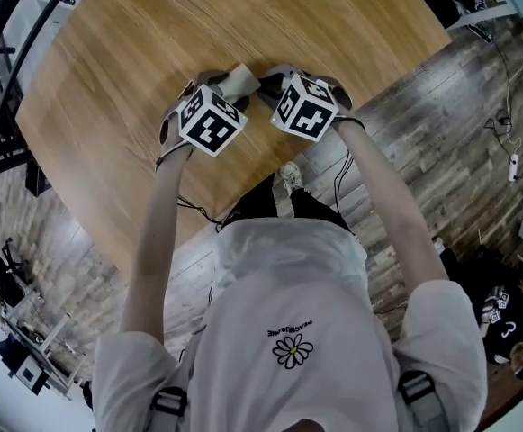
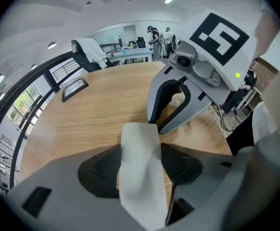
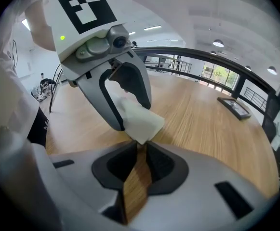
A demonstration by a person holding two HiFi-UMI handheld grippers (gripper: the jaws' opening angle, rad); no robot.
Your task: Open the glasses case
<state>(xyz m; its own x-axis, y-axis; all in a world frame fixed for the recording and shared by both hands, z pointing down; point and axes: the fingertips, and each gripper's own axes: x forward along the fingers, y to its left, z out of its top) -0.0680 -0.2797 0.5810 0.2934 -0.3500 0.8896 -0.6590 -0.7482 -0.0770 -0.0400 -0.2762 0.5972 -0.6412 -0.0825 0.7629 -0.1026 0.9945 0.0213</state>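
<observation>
A pale grey glasses case (image 1: 237, 81) is held just above the round wooden table (image 1: 153, 43), between both grippers. My left gripper (image 2: 140, 166) is shut on the case (image 2: 140, 177), with the dark ribbed pads pressing on its two long sides. The case stands up between the jaws, its far end pointing at the other gripper. My right gripper (image 3: 140, 146) comes from the opposite side, its jaws drawn narrow and their tips pinching the near corner of the case (image 3: 140, 118). In the head view the two marker cubes sit side by side over the case and hide most of it.
A flat black tablet-like thing (image 2: 74, 86) lies on the far part of the table (image 3: 202, 124). The table's near edge is close under my arms, with wooden floor and cables (image 1: 504, 142) beyond it. A dark railing (image 3: 217, 61) runs behind the table.
</observation>
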